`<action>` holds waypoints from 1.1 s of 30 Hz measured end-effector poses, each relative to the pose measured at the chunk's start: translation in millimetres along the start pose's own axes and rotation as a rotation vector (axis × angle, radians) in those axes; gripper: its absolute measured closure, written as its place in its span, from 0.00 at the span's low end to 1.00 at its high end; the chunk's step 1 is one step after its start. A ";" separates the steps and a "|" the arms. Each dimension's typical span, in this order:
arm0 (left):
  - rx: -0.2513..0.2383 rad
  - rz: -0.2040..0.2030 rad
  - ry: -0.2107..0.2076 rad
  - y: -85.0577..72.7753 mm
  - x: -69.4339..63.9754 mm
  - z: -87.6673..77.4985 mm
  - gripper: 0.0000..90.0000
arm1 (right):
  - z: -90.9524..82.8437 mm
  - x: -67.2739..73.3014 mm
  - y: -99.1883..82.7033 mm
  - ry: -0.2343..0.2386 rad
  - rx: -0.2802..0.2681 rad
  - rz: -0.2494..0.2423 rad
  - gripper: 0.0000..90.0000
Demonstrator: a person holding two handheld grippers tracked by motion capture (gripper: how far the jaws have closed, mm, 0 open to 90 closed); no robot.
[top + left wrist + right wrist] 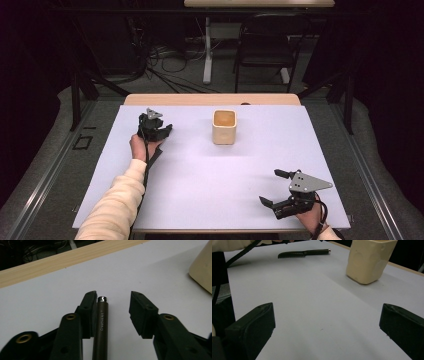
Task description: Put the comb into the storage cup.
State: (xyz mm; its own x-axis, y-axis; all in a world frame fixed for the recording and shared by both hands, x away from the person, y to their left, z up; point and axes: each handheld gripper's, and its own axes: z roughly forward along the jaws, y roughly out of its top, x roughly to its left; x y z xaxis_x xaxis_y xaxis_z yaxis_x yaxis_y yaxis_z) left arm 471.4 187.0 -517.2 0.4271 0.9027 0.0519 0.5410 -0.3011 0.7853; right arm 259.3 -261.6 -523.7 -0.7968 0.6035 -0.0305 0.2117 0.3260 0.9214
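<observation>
Reading "Creative Art" along the dark pen [101, 327], between left gripper [113, 301] jaws.

The pen [101, 325] is dark brown with pale lettering and a silver tip. The cup [224, 127] is cream; the table cover [210, 180] pale lavender, edged by light wood.
</observation>
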 end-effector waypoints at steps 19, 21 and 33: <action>0.084 -0.053 0.075 -4.2 15.0 33.5 1.00 | 0.4 0.0 -0.3 0.002 0.002 0.000 0.00; 0.094 -0.051 0.089 -4.5 15.4 36.7 1.00 | -0.2 0.0 -0.2 0.000 0.000 0.001 0.00; 0.138 -0.055 0.072 -7.7 13.0 47.4 1.00 | -1.3 0.1 0.2 0.001 -0.008 -0.001 0.00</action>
State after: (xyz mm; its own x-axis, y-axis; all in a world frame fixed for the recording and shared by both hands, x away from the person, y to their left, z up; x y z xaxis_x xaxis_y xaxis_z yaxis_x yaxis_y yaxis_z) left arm 507.1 186.5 -551.8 0.3432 0.9374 0.0591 0.6585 -0.2850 0.6966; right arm 258.6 -262.4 -523.0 -0.7976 0.6023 -0.0315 0.2058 0.3208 0.9245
